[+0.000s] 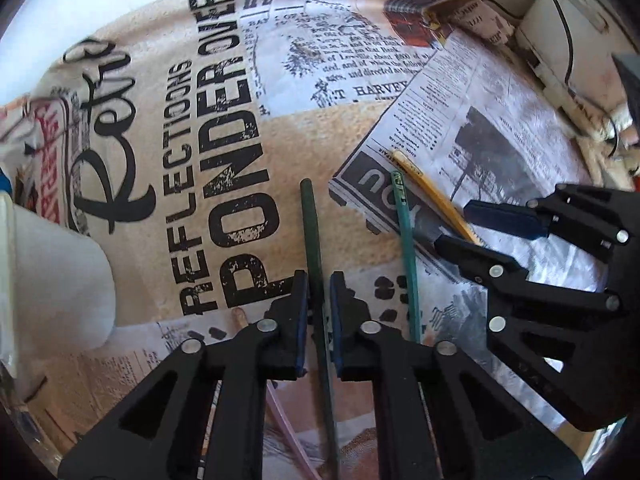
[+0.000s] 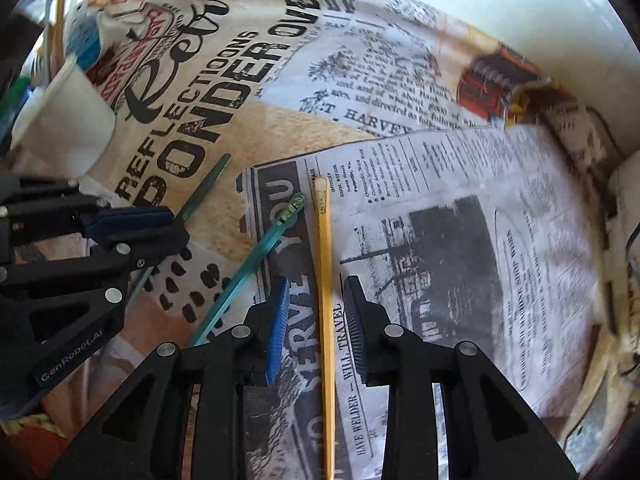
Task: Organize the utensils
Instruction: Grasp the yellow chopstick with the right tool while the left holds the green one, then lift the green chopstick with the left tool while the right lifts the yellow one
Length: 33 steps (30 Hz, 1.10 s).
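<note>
Three thin sticks lie on the newspaper-print tablecloth. My left gripper (image 1: 319,286) has its jaws close around a dark green stick (image 1: 311,232), with a narrow gap each side; it also shows in the right wrist view (image 2: 202,188). A teal stick (image 1: 408,256) lies beside it, also in the right wrist view (image 2: 256,260). My right gripper (image 2: 316,292) is open, its jaws straddling a yellow stick (image 2: 325,280) without touching it. The yellow stick (image 1: 432,196) and right gripper (image 1: 452,224) also show in the left wrist view. A white cup (image 2: 66,128) stands at the left.
The white cup (image 1: 52,268) is close on my left. A pink stick (image 1: 288,436) lies under the left gripper. A white box with cables (image 1: 560,40) sits at the far right. The left gripper body (image 2: 80,264) is close beside the right one.
</note>
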Available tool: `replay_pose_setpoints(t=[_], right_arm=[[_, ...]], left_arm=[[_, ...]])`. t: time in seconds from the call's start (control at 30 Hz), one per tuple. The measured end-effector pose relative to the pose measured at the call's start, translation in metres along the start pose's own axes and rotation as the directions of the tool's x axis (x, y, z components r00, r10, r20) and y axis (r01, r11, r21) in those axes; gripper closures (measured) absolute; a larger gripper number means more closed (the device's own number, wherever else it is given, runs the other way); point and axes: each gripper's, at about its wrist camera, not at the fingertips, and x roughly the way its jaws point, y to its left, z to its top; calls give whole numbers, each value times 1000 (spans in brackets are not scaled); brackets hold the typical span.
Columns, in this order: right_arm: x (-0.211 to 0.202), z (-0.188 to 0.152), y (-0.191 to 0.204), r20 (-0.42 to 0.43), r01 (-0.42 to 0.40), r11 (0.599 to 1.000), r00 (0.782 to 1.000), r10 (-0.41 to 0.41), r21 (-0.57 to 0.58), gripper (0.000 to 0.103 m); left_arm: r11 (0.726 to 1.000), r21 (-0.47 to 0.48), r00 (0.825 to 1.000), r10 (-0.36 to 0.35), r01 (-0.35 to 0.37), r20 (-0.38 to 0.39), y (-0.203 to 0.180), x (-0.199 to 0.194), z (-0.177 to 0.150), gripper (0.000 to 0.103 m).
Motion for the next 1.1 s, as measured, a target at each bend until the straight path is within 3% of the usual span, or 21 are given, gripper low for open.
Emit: replay_pose_setpoints(t=[0.13, 0.37, 0.6, 1.1], right_arm=[[0, 0, 2, 11, 20, 999, 1000, -21, 46, 96], [-10, -13, 7, 40, -10, 989, 999, 4, 148, 97], [-58, -32, 0, 141, -10, 976, 990, -22, 218, 97], [-146, -59, 28, 338, -7, 962, 937, -89, 273, 97]], left_arm=[[999, 43, 999, 26, -27, 40, -7, 0, -2, 97], [999, 24, 998, 28, -30, 62, -14, -1, -5, 98], [1000, 31, 986, -5, 0, 167, -17, -49, -22, 98], [995, -19, 919, -86, 101, 384, 4, -155, -67, 98]])
